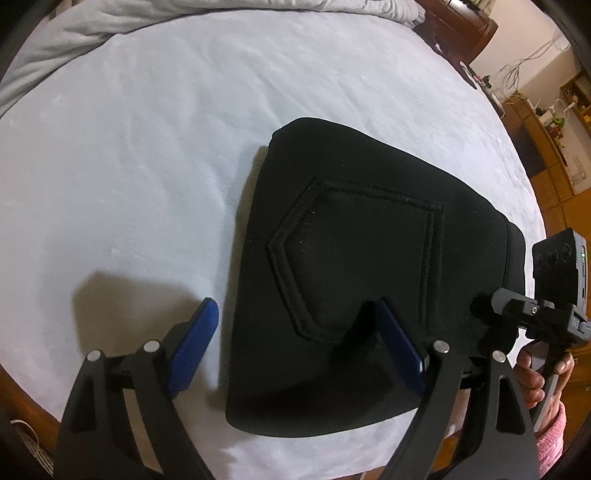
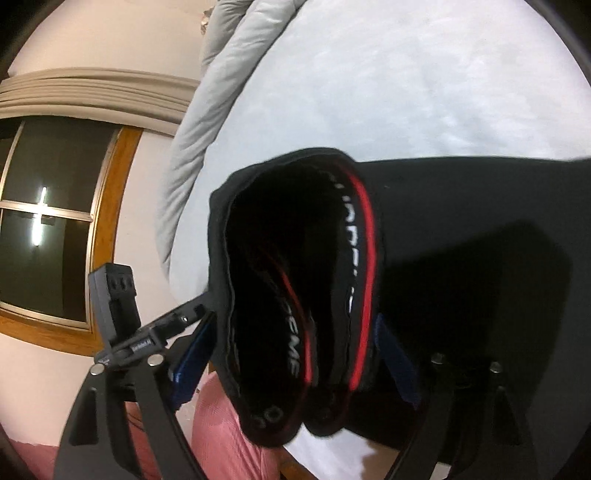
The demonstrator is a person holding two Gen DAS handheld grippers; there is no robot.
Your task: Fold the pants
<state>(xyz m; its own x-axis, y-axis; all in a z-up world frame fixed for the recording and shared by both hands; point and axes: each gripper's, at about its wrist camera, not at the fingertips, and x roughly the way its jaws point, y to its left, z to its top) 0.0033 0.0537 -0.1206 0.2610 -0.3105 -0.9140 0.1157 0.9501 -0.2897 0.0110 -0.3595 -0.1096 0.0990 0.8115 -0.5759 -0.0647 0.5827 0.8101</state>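
Note:
Black pants (image 1: pixel 369 258) lie folded into a compact block on the pale bed sheet (image 1: pixel 147 147), back pocket facing up. My left gripper (image 1: pixel 295 317) is open above the block's left edge, one blue pad (image 1: pixel 192 347) over the sheet and the other over the fabric. In the right wrist view the waistband (image 2: pixel 295 295), with red stripe and white lettering, gapes open between the wide-apart fingers of my right gripper (image 2: pixel 291 339). The fabric touches neither pad clearly. The right gripper also shows in the left wrist view (image 1: pixel 535 314).
A grey duvet (image 1: pixel 110 22) is bunched along the far side of the bed. Wooden furniture (image 1: pixel 546 147) stands to the right. A window (image 2: pixel 48 221) and white wall are at the left. The person's pink sleeve (image 2: pixel 221 424) is below.

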